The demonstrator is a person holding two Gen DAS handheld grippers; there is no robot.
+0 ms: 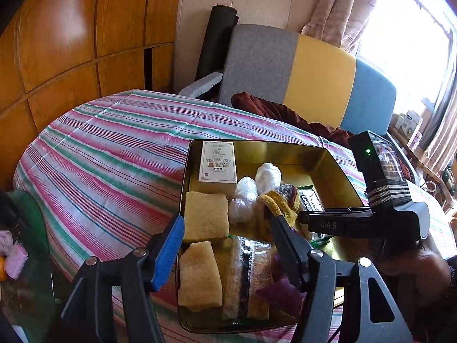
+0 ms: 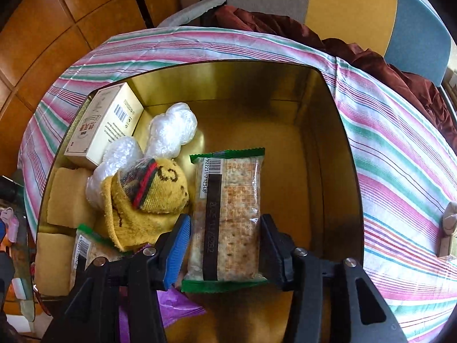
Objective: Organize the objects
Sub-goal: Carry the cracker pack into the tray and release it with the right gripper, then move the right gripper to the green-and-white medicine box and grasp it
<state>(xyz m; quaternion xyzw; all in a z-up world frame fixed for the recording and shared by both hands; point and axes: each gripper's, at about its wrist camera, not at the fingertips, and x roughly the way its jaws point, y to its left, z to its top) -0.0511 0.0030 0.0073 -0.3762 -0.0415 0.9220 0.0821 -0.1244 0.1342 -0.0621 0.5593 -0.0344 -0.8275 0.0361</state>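
Note:
A gold tin (image 1: 337,168) (image 2: 337,148) sits on the striped tablecloth (image 1: 108,148). It holds a cream box (image 1: 217,164) (image 2: 105,123), two yellow sponges (image 1: 205,217), white plastic-wrapped bundles (image 1: 244,197) (image 2: 171,128), a yellow sock (image 1: 281,200) (image 2: 148,200) and a cracker packet (image 1: 248,274). My right gripper (image 2: 225,245) is shut on a second cracker packet (image 2: 228,214), low inside the tin's middle. In the left wrist view the right gripper (image 1: 302,217) reaches in from the right. My left gripper (image 1: 225,245) is open and empty over the tin's near end.
A grey, yellow and blue chair (image 1: 314,71) with dark red cloth (image 1: 271,108) stands behind the table. Wooden cabinets (image 1: 71,43) are at the left. A purple wrapper (image 2: 177,305) lies at the tin's near edge. Small objects (image 2: 448,228) sit on the cloth at the right.

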